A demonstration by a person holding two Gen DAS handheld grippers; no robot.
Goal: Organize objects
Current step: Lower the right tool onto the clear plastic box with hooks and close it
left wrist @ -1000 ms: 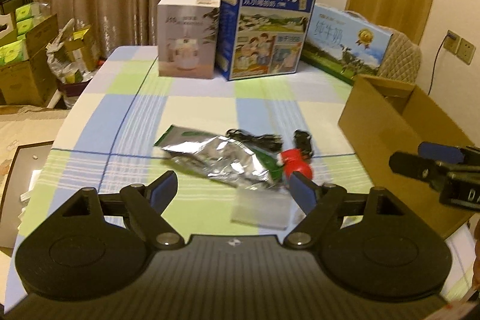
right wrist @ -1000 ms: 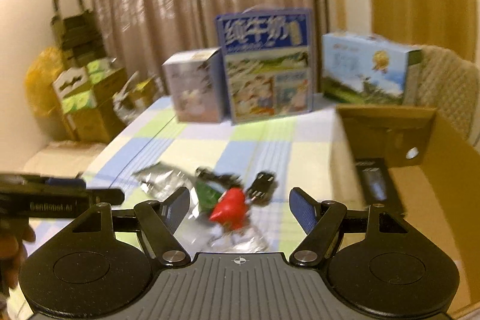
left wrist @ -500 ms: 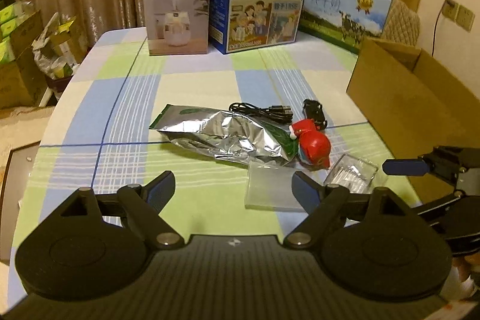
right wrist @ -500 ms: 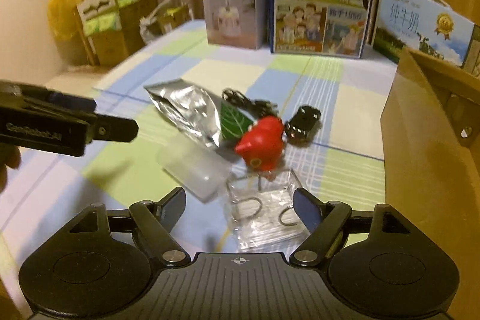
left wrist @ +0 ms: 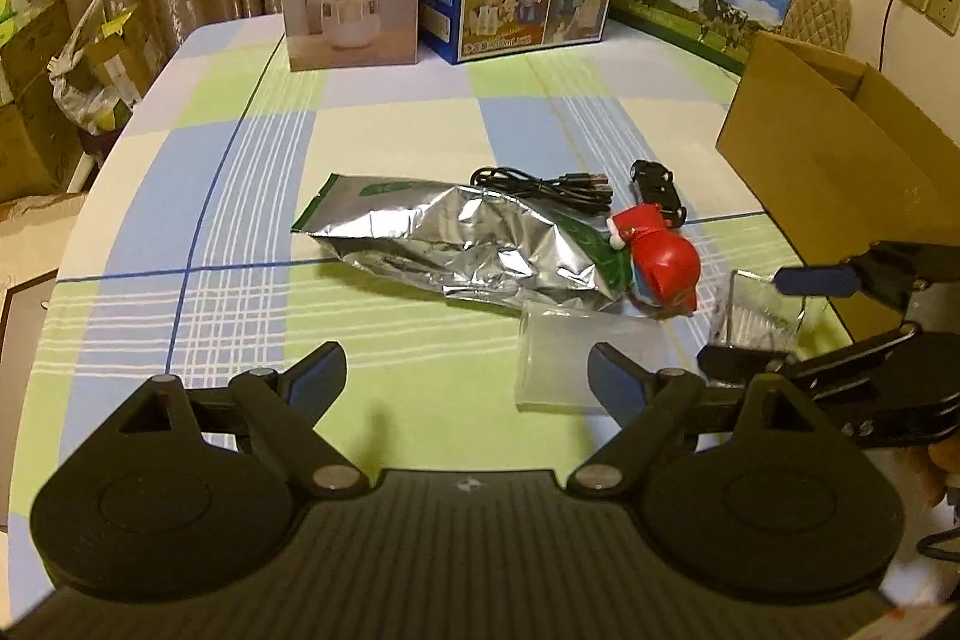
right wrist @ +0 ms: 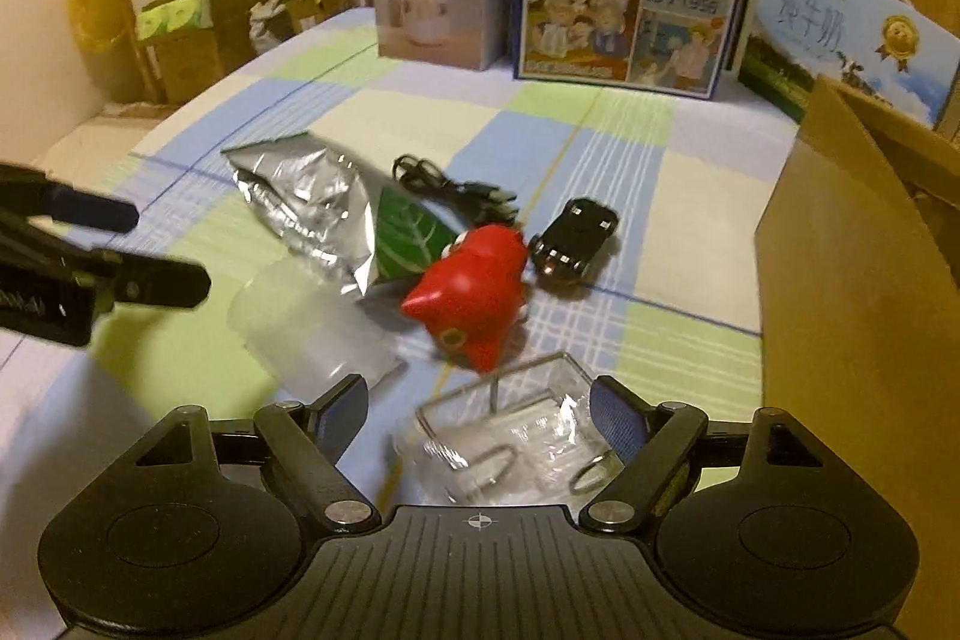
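- Table (left wrist: 252,160), under a blue, green and cream checked cloth, carries everything; three printed cartons stand along its far edge, well apart from the loose items
- Cardboard box (left wrist: 840,160) stands open on the right side of the table, just beside the clutter; judged the likely destination for the sorted things
- Foil pouch (left wrist: 474,238), silver with a green end, lies flat mid-table, its green end touching the red figurine
- Frosted plastic case (left wrist: 570,364) lies flat on the near side of the pouch, just ahead of the left gripper's right finger
- Clear acrylic box (right wrist: 516,430), with metal rings inside, sits near the cardboard box, right between the right gripper's fingers
- Red figurine (right wrist: 474,292) lies tipped on its side just beyond the clear box
- Black cable (left wrist: 546,184) is coiled behind the pouch; a small black toy car (right wrist: 576,238) rests beside it
- Right gripper (right wrist: 480,412): jaws spread wide, straddling the clear box, not yet pinching it
- Left gripper (left wrist: 468,376): jaws wide apart, empty, hovering over bare cloth
- Step in hand, as judged: reaching for the clear box; next it calls for closing squarely on its slick walls, then a lift toward the cardboard box
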